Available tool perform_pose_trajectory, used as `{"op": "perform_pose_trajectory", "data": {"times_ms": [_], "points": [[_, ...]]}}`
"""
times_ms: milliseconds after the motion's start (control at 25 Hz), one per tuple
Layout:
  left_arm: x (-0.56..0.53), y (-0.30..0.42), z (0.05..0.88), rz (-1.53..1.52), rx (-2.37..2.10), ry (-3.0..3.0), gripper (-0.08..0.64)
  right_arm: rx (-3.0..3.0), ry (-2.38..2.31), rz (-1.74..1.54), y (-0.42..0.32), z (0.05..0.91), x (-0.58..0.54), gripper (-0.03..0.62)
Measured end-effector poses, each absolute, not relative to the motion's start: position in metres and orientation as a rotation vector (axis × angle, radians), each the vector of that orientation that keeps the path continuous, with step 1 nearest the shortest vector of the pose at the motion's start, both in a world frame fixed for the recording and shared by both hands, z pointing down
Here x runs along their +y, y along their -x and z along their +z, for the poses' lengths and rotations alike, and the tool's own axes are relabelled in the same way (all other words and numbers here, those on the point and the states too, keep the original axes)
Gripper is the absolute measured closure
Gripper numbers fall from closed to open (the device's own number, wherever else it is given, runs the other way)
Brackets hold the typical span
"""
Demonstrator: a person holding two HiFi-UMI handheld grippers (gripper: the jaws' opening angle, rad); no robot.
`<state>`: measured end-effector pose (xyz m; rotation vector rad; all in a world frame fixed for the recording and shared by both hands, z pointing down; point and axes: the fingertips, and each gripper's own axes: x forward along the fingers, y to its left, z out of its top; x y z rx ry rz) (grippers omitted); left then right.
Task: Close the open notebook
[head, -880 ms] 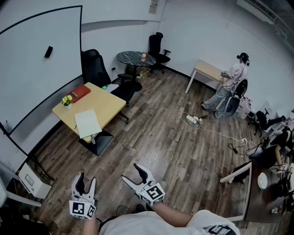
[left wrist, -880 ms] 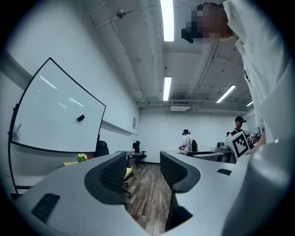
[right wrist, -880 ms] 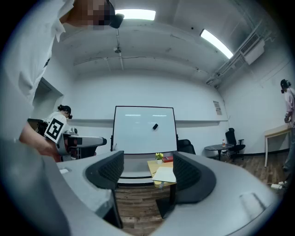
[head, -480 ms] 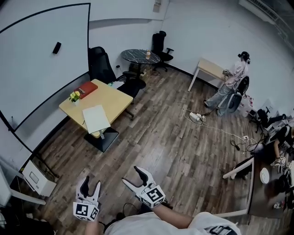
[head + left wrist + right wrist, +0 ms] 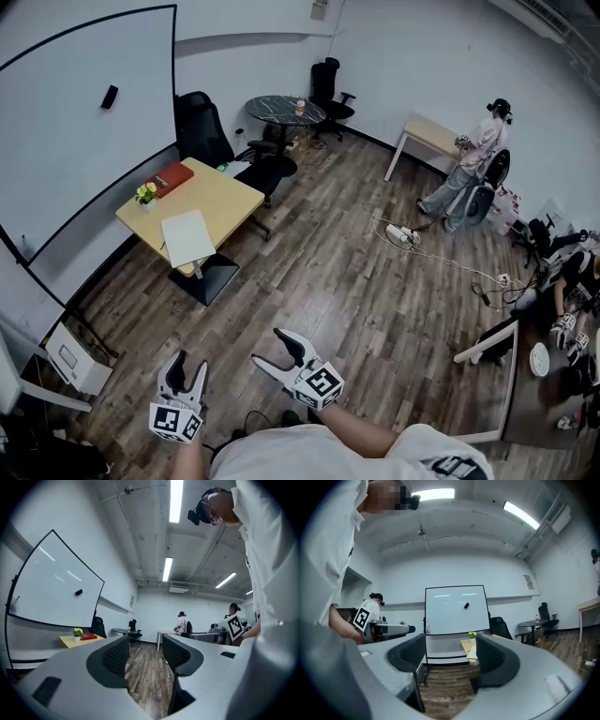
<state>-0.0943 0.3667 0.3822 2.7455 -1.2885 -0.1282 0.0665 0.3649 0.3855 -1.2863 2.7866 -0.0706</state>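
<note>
The open notebook (image 5: 187,237) lies white and flat at the near edge of a yellow table (image 5: 225,199) far across the room, beside a red book (image 5: 173,178) and a small pot of yellow flowers (image 5: 145,193). My left gripper (image 5: 187,364) and right gripper (image 5: 271,348) hang low in the head view, well short of the table, both open and empty. The left gripper view shows open jaws (image 5: 144,653) over bare floor, the table (image 5: 70,641) off to the left. Between the right gripper's open jaws (image 5: 450,656) I see the table's corner (image 5: 467,645).
A large whiteboard (image 5: 75,122) stands behind the table. Black office chairs (image 5: 202,131) and a round dark table (image 5: 284,110) sit beyond it. A person (image 5: 469,169) stands at a desk far right. A power strip with cable (image 5: 400,234) lies on the wood floor.
The head view has shifted slightly, so the table sits a bit higher and further right in frame. Both grippers stay open and empty, a little lower in view.
</note>
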Motion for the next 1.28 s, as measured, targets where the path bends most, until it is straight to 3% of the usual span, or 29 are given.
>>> {"op": "perform_pose_trajectory", "data": {"times_ms": [880, 1280], "points": [[0.34, 0.001, 0.38, 0.048, -1.42, -2.769, 0.36, 2.856, 1.247, -0.016, -0.192, 0.397, 0.351, 0.253], [0.31, 0.017, 0.414, 0.348, -1.521, -2.743, 0.36, 2.987, 1.179, -0.014, -0.174, 0.434, 0.296, 0.253]]}}
